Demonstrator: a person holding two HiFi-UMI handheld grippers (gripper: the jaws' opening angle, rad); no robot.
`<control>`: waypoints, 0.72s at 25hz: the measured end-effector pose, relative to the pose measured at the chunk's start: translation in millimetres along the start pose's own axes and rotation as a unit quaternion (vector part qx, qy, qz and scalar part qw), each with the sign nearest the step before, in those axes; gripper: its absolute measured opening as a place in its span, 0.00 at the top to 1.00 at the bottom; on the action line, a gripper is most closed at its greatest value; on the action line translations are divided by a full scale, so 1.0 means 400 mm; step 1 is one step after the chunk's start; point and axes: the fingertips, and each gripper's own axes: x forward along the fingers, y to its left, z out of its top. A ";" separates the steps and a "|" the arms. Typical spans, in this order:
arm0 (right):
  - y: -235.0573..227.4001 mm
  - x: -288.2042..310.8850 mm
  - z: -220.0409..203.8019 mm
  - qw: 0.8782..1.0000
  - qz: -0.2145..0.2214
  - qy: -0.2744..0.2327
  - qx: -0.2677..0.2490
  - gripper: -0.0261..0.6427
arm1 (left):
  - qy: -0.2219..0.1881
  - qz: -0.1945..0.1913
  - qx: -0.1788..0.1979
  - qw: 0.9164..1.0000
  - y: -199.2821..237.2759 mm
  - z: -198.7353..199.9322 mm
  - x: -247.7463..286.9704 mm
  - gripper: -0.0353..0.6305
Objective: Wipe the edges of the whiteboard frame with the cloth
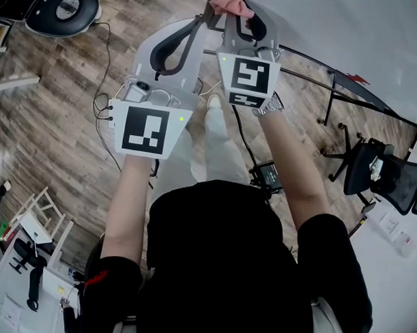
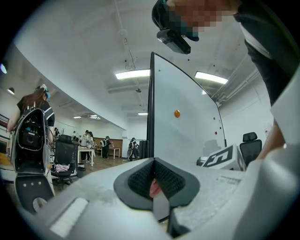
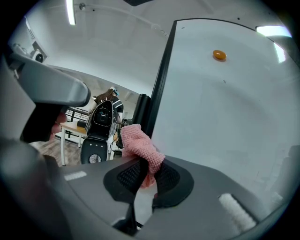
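Open office here, wood-plank floor (image 1: 54,89) underfoot, and the whiteboard (image 3: 225,122) fills the 1-to-3 o'clock side of the head view. In the right gripper view its dark frame (image 3: 159,84) runs from the middle up toward 12 o'clock.

The right hand-held gripper (image 3: 147,174) is clamped on the pink cloth (image 3: 139,143). The cloth bunches out past the pads and sits just at 9 o'clock of the frame's edge, though we can't tell if it's actually touching. The left hand-held gripper (image 2: 153,174) is clenched, pads together, with a pink sliver behind them we can't identify.

So we reckon this is the lining-up bit, with wiping not clearly started. Next move, as we see it: press the cloth onto the frame edge and run along it, keeping contact so the cloth doesn't slip out.
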 end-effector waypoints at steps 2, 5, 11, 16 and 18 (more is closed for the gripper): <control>0.004 0.001 -0.007 1.000 0.000 0.001 0.000 0.91 | 0.002 0.001 -0.002 1.000 0.004 -0.009 -0.002 0.94; 0.005 0.000 -0.017 1.000 -0.001 0.003 -0.001 0.91 | 0.006 0.002 -0.005 1.000 0.004 -0.023 -0.004 0.94; 0.009 -0.001 -0.047 1.000 -0.001 0.012 -0.001 0.91 | 0.011 0.004 -0.012 1.000 0.004 -0.044 -0.007 0.94; 0.019 0.007 -0.072 1.000 0.001 0.022 -0.001 0.91 | 0.012 0.006 -0.017 1.000 0.013 -0.066 -0.009 0.94; 0.020 0.009 -0.080 1.000 0.002 0.024 -0.001 0.91 | 0.015 0.007 -0.020 1.000 0.012 -0.076 -0.009 0.94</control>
